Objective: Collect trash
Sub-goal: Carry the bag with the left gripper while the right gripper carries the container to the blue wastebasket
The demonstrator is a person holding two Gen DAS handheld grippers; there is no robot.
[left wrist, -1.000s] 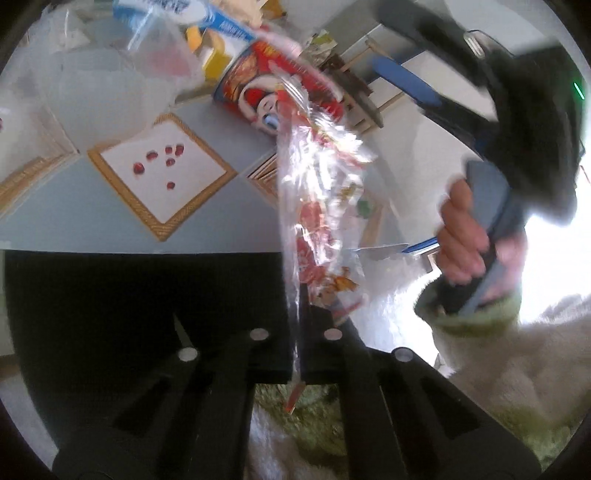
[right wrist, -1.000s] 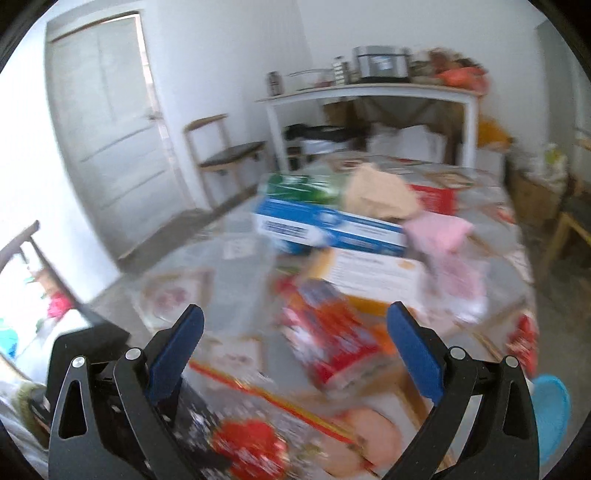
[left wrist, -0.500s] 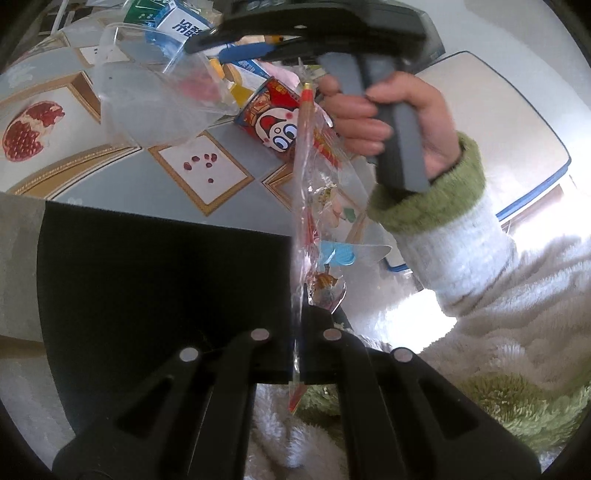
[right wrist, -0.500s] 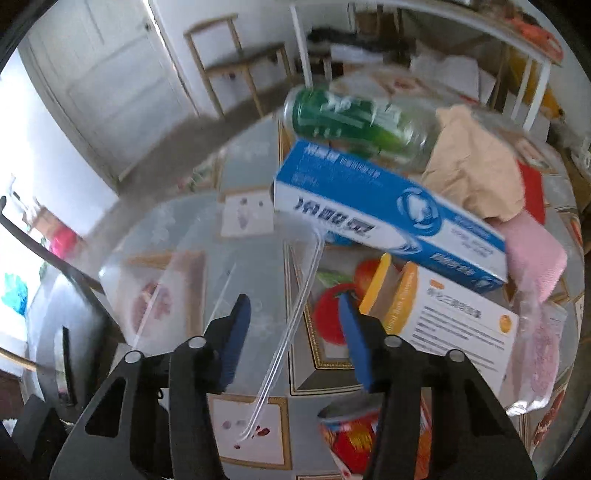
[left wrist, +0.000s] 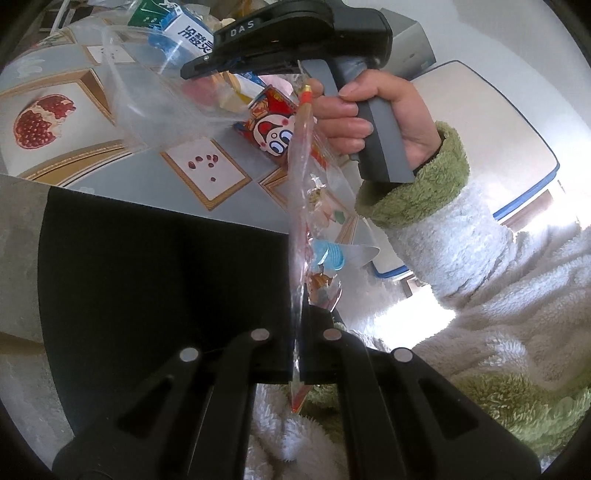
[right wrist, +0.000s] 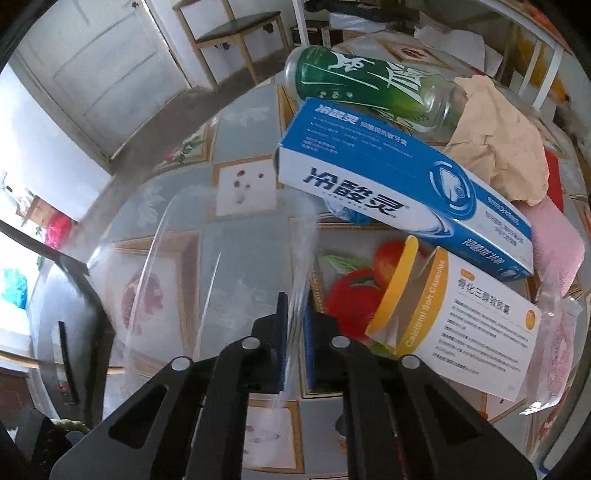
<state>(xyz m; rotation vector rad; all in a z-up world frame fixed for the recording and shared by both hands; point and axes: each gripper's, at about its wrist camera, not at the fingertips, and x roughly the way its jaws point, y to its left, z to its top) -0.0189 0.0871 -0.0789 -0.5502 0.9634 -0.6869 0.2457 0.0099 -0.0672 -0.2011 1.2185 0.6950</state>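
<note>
My left gripper (left wrist: 298, 325) is shut on a clear printed snack wrapper (left wrist: 308, 206) that stands up edge-on from its jaws, above the table edge. My right gripper (right wrist: 295, 325) is shut on the rim of a clear plastic container (right wrist: 207, 266) lying on the table; in the left wrist view the gripper body (left wrist: 295, 40) and the hand holding it show, with the container (left wrist: 159, 96) below. Other trash lies ahead: a blue toothpaste box (right wrist: 402, 188), a green bottle (right wrist: 369, 88), a white and orange capsule box (right wrist: 461, 317) and a red snack cup (left wrist: 273, 125).
A black rectangular object (left wrist: 162, 288) fills the lower left of the left wrist view at the table's edge. Crumpled brown paper (right wrist: 502, 144) and a pink cloth (right wrist: 557, 240) lie at the right. A chair (right wrist: 229, 33) and a door stand beyond the patterned table (right wrist: 243, 192).
My right gripper came down toward the table and closed from wide open onto the clear container's rim. My left gripper kept its hold on the wrapper and drew back a little.
</note>
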